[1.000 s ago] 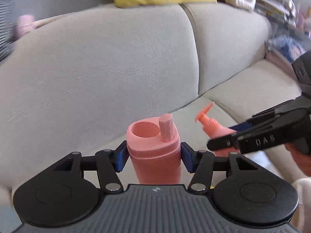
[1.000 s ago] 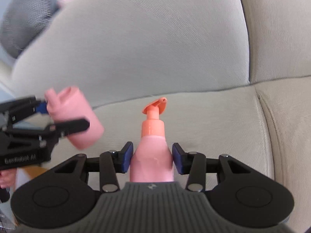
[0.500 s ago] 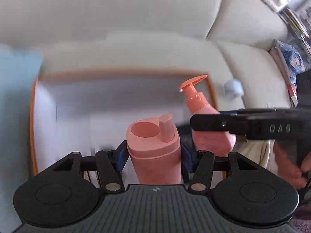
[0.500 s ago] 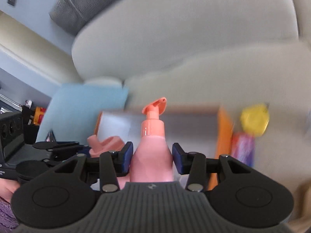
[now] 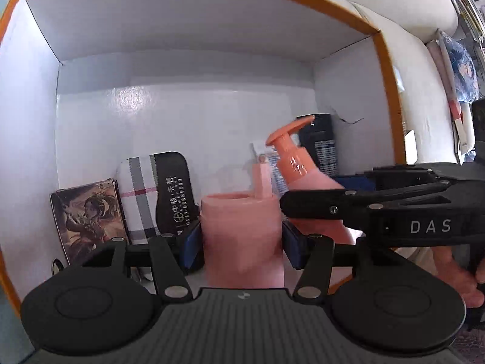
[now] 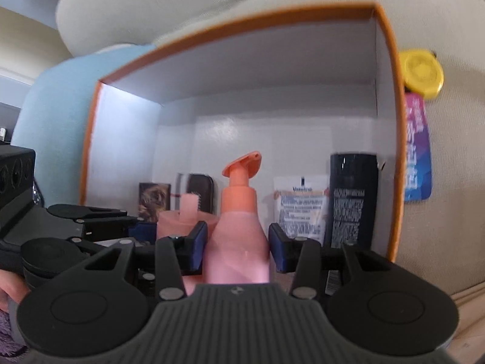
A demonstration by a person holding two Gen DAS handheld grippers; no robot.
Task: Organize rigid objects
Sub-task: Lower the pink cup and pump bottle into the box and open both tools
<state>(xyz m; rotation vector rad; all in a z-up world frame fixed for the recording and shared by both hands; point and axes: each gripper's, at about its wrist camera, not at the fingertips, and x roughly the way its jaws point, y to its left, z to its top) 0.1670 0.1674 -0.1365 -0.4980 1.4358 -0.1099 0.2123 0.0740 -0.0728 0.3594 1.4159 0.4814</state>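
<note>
Pink pump bottle (image 6: 236,242) is squeezed at its smooth, slippery waist by the right gripper (image 6: 238,250); pink cup (image 5: 242,236), hard and light, is pinched by the left gripper (image 5: 241,242); both hang inside the orange-edged box (image 5: 383,69); a black bottle (image 6: 353,200) and Vaseline packet (image 6: 300,206) crowd the far right.

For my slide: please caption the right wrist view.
Right gripper carries a pink pump bottle toward an orange-edged box.

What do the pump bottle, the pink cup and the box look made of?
Pump bottle: glossy plastic, judging by the highlights on its orange neck. Pink cup: likely matte plastic, with an even colour and no shine, though blurred. Box: probably coated cardboard, with flat folded white walls, a faint sheen and an orange edge.
</note>
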